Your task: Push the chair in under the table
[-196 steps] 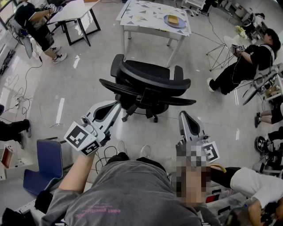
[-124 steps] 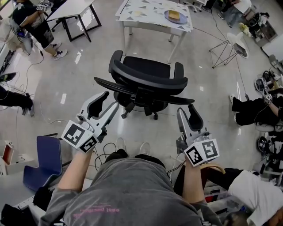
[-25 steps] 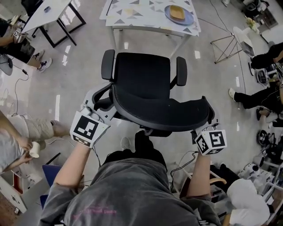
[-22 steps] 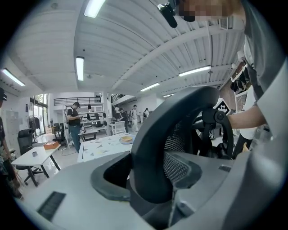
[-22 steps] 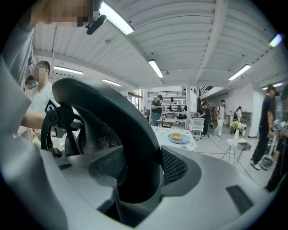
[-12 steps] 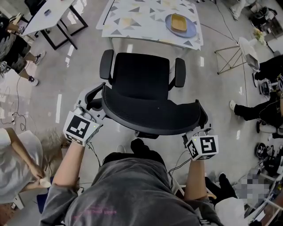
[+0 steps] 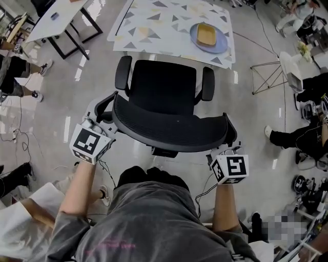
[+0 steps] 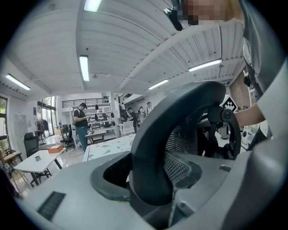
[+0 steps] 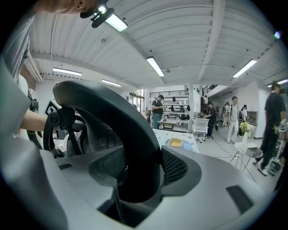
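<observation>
A black office chair [image 7: 163,84] faces the white table [image 7: 154,30] with the triangle-patterned top, its seat front just short of the table's near edge. My left gripper [image 7: 105,115] is shut on the left end of the mesh backrest [image 7: 169,133]. My right gripper [image 7: 228,143] is shut on the right end. In the left gripper view the backrest rim [image 8: 153,148] fills the gap between the jaws of the left gripper [image 8: 148,179]. The right gripper view shows the same rim [image 9: 130,134] inside the right gripper [image 9: 135,179], with the table [image 9: 157,134] beyond.
A blue plate [image 7: 207,37] with a yellow piece lies on the table's right part. A second table [image 7: 56,15] stands at the far left. A wire stand [image 7: 266,77] and seated people [image 7: 302,138] are on the right, and a person [image 7: 25,215] is near left.
Both grippers came from free behind the chair onto the backrest's ends. Over the last second the chair and I have moved closer to the table.
</observation>
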Tool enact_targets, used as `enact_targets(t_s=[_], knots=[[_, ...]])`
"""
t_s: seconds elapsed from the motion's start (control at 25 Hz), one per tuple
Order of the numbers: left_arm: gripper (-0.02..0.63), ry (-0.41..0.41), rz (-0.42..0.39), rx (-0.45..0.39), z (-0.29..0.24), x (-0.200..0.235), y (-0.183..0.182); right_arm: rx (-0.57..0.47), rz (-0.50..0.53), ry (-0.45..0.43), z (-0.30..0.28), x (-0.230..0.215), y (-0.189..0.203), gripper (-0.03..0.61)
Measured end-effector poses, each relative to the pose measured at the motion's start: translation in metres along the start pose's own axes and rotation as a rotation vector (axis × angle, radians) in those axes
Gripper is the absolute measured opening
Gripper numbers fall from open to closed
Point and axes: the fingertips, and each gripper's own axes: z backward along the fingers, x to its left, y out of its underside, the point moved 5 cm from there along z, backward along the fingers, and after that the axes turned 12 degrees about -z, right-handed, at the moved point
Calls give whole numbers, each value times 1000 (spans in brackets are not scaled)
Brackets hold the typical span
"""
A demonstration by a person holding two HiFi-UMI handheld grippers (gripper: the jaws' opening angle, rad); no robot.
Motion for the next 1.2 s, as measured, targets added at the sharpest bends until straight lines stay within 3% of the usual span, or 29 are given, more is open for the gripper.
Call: enact_targets(t_s=[0.48,1.2], knots=[[229,-6,-13,-16,-31,27,-6,-4,4,1,-33,-17,-17,219],[230,33,-17,-19,-106,116,-3,-10,-1,40,-129,-38,-49,219]])
